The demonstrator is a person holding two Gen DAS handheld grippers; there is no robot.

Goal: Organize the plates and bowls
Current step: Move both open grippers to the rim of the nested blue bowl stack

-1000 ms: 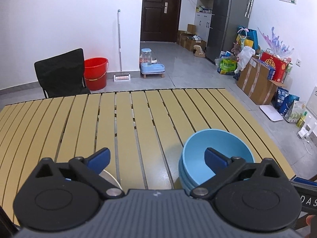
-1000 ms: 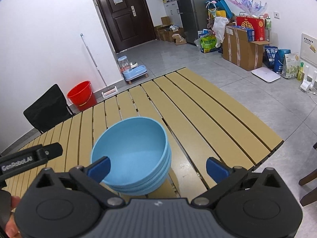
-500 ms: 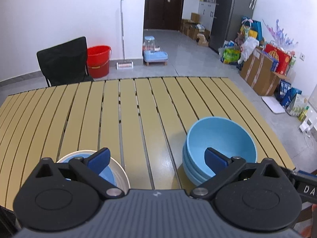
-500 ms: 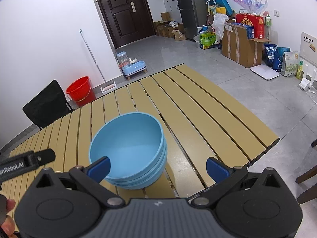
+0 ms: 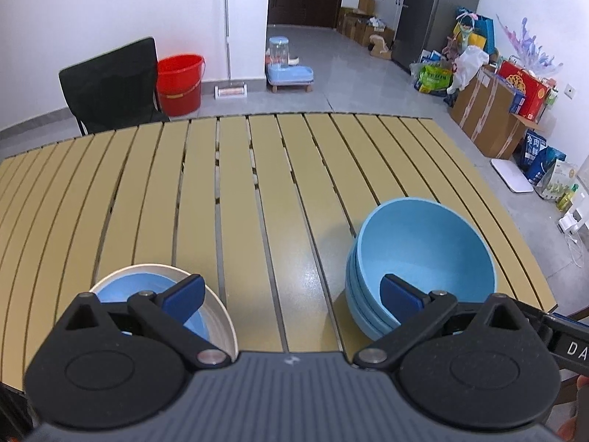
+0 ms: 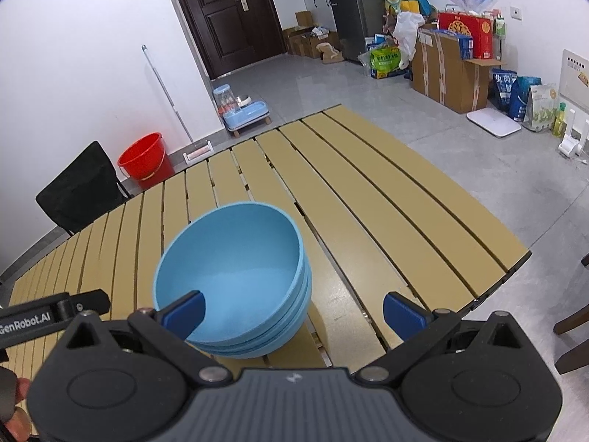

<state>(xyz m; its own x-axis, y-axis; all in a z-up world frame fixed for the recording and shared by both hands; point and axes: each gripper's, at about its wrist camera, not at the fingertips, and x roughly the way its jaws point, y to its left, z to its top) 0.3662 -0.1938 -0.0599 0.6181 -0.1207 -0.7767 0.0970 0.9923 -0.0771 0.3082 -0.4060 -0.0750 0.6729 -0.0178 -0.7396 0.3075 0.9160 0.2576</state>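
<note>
A stack of light blue bowls (image 5: 423, 254) (image 6: 235, 272) sits near the front right of the slatted wooden table (image 5: 257, 191). To its left lies a white plate (image 5: 217, 309) with a blue plate (image 5: 143, 287) on it, partly hidden by my left gripper. My left gripper (image 5: 291, 296) hovers open above the table's front edge, between the plates and the bowls. My right gripper (image 6: 294, 311) is open too, with its left finger over the bowl stack's near rim and nothing held.
A black chair (image 5: 110, 84) stands at the table's far left, with a red bucket (image 5: 180, 83) and a mop (image 5: 226, 33) behind it. A pet feeder (image 5: 289, 70) and cardboard boxes (image 5: 489, 114) stand on the floor. The table's right edge (image 6: 515, 261) lies close to the bowls.
Both grippers have risen and pulled back from the table. The plates have come into the left wrist view. The bowl stack has stayed in place.
</note>
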